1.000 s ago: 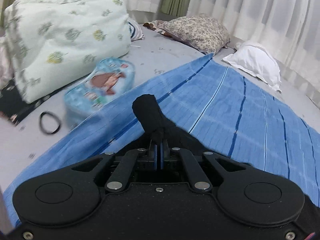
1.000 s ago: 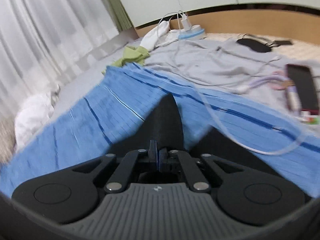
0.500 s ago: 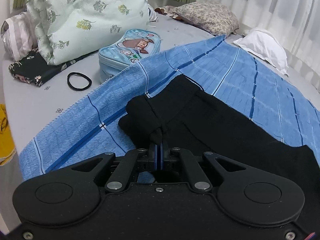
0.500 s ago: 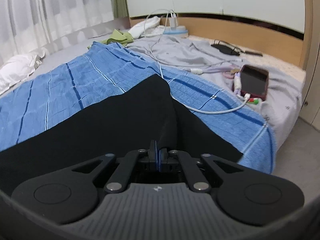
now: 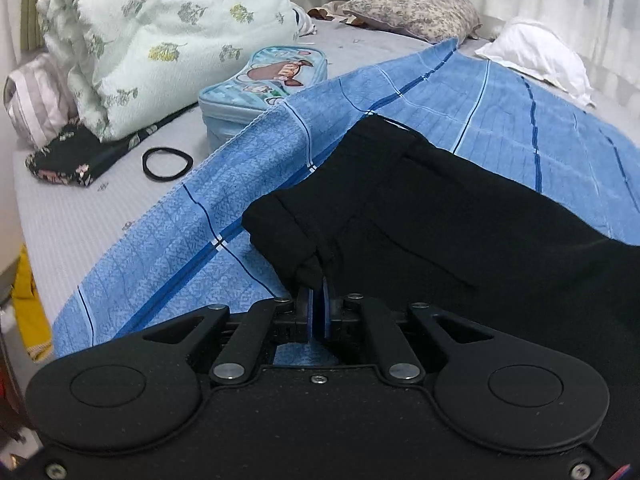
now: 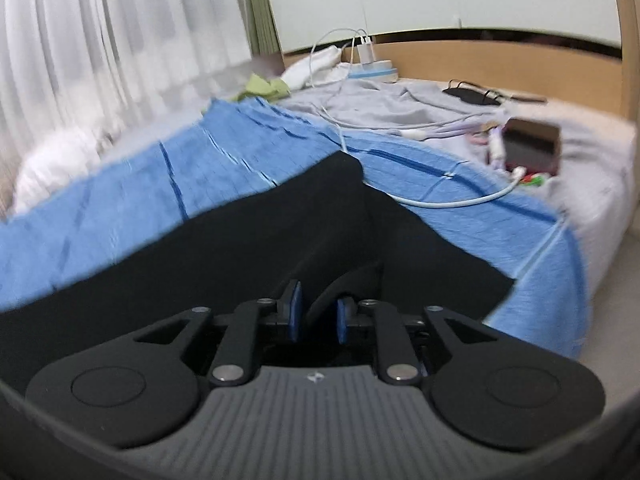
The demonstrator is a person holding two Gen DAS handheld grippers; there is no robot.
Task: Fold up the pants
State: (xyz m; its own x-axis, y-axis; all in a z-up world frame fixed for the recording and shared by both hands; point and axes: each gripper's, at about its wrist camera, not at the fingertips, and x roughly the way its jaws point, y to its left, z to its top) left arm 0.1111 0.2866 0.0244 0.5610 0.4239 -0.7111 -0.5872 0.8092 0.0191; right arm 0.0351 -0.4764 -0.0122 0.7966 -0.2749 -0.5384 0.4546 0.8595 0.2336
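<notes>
Black pants point(image 5: 440, 216) lie spread on a blue striped blanket point(image 5: 500, 92) on the bed. My left gripper point(image 5: 318, 300) is shut on a bunched corner of the pants at their near left end, low over the blanket. In the right wrist view the pants point(image 6: 248, 240) stretch left across the blanket point(image 6: 120, 208). My right gripper point(image 6: 318, 316) has its jaws parted a little, with a fold of the pants lying loose between the blue pads point(image 6: 295, 312).
Left view: a floral quilt point(image 5: 160, 32), a cartoon pouch point(image 5: 260, 80), a black hair band point(image 5: 166, 159), pillows point(image 5: 416, 10) and a white cloth point(image 5: 536, 52). Right view: a white cable point(image 6: 448, 200), a phone point(image 6: 530, 148), a grey sheet, the wooden headboard point(image 6: 500, 64), the bed's edge at right.
Both grippers have lowered the pants onto the blanket and drawn back. The right gripper's jaws have opened a little and released the cloth. The left gripper stays shut.
</notes>
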